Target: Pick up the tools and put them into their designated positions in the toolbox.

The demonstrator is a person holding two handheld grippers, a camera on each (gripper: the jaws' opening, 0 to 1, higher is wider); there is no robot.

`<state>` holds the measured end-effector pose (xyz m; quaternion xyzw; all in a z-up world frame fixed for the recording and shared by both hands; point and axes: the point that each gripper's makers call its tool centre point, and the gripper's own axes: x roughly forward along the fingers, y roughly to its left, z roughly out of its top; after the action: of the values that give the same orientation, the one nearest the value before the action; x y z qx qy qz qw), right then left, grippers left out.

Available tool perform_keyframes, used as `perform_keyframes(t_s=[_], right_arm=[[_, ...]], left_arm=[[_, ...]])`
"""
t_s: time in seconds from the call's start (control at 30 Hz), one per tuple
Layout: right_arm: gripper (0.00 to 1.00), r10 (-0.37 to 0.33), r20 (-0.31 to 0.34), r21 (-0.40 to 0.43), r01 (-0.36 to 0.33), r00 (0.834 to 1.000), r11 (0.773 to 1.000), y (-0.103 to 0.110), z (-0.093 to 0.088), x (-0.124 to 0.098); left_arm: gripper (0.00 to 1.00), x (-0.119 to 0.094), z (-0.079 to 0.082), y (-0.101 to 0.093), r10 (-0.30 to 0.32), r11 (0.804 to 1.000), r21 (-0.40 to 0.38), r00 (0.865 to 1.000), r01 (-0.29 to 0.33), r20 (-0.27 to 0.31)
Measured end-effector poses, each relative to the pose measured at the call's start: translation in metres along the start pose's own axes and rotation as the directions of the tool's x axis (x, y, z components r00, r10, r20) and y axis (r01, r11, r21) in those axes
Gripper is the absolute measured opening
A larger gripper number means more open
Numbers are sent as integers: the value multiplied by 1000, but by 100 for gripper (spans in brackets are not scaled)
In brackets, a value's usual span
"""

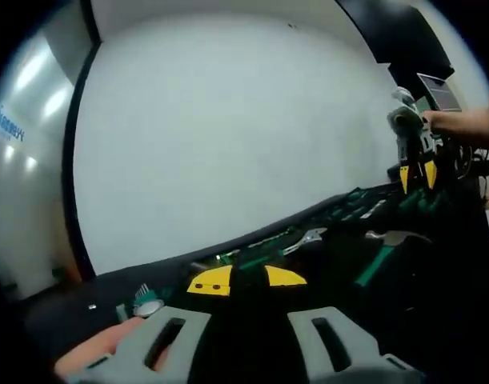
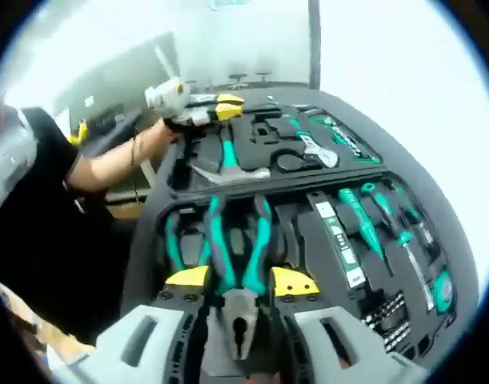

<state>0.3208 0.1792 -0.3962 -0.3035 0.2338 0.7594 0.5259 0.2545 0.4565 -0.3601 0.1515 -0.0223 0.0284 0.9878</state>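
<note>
- Right gripper view: the right gripper (image 2: 238, 292) rises from the bottom edge, its 2 yellow-tipped jaws pinching a pair of pliers (image 2: 238, 264) by the green handles, just above the grey head; the handles point away from the camera.
- The pliers lie over the near half of the open toolbox (image 2: 148, 240), a black case with shaped foam recesses.
- Near half, right of the pliers: a row of green-handled screwdrivers (image 2: 372, 228) seated in their slots, and a block of small bits (image 2: 388, 312) at the near right corner.
- Far half: a hammer (image 2: 226, 164) with a green grip lies in its recess; an adjustable wrench (image 2: 316, 150) sits to its right.
- The left gripper (image 2: 220, 106), held in a person's hand (image 2: 152, 142), hovers at the far left edge of the toolbox.
- Left gripper view: the left gripper's yellow-tipped jaws stand spread, holding nothing; beyond them are the dark toolbox and a white wall (image 1: 228, 120).
</note>
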Motion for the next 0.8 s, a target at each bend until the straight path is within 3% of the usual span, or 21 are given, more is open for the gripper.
perform_keyframes(t_s=[0.07, 0.1, 0.13, 0.37, 0.4, 0.43, 0.5, 0.53, 0.6, 0.63, 0.73, 0.8], right_arm=[[33, 8, -14, -1, -8, 1000, 1000, 1, -1, 10], [28, -42, -49, -19, 41, 998, 999, -9, -7, 14], [29, 11, -45, 30, -10, 999, 999, 0, -6, 19], [27, 27, -22, 25, -27, 999, 999, -2, -1, 9], [27, 8, -31, -5, -9, 999, 1000, 14, -1, 12], [27, -7, -36, -24, 6, 999, 1000, 16, -1, 12], [27, -51, -59, -82, 46, 997, 996, 12, -2, 10], [27, -30, -59, -59, 26, 998, 998, 5, -2, 10], [27, -119, -51, -128, 112, 992, 986, -13, 0, 2], [27, -117, -50, -120, 110, 992, 987, -6, 0, 1], [28, -153, -22, -72, 151, 988, 986, -21, 4, -13], [28, -197, -23, -88, 194, 980, 977, -25, 7, -14]], left_arm=[[11, 0, 0, 0, -1, 1000, 3, 1000, 1, -1], [11, 0, 0, 0, 2, 1000, 3, 1000, -2, -1], [11, -1, 0, 1, 3, 1000, 4, 1000, -3, -1], [11, 0, -2, 3, 6, 1000, 5, 1000, -6, -2], [11, 0, -2, 3, 7, 1000, 5, 1000, -7, -1], [11, 0, -2, 3, 5, 1000, 7, 1000, -5, -3], [11, 0, -2, 4, 6, 1000, 7, 1000, -6, -3], [11, 0, -2, 4, 6, 1000, 6, 1000, -6, -3], [11, 0, -2, 5, 6, 1000, 5, 1000, -6, -2], [11, 0, -2, 5, 5, 1000, 6, 1000, -5, -3], [11, 1, -3, 4, 4, 1000, 12, 1000, -4, -5], [11, 1, -3, 4, 4, 1000, 13, 1000, -4, -4]])
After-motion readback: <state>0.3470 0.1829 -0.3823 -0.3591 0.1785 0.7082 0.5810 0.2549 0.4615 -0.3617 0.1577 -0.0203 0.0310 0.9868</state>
